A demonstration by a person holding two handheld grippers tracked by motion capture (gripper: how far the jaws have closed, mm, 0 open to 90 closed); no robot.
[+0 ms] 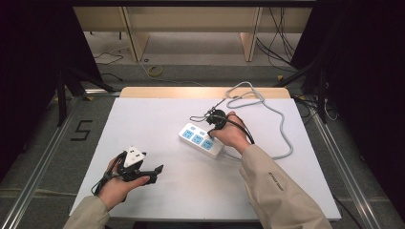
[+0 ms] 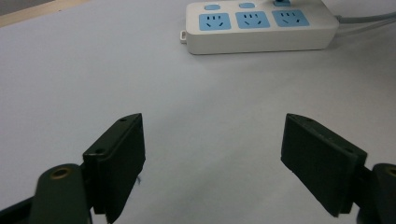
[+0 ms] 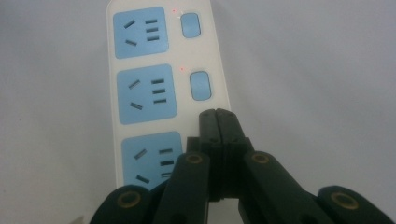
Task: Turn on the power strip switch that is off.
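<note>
A white power strip (image 1: 200, 139) with three blue sockets lies at the middle of the white table (image 1: 143, 119). In the right gripper view the strip (image 3: 149, 84) shows two blue switches (image 3: 201, 85), each with a small red light lit beside it. My right gripper (image 3: 216, 114) is shut with nothing between its jaws, its tips over the strip's switch side by the nearest socket; seen from above, the right gripper (image 1: 211, 128) points down at the strip. My left gripper (image 1: 155, 173) rests low at the front left, open and empty. Ahead of the left gripper (image 2: 213, 123) lies the strip (image 2: 261, 28).
The strip's grey cable (image 1: 282, 129) loops from its right end to the table's back edge. A wooden strip (image 1: 167, 91) borders the far side. Metal frame rails (image 1: 43, 157) and dark curtains flank the table.
</note>
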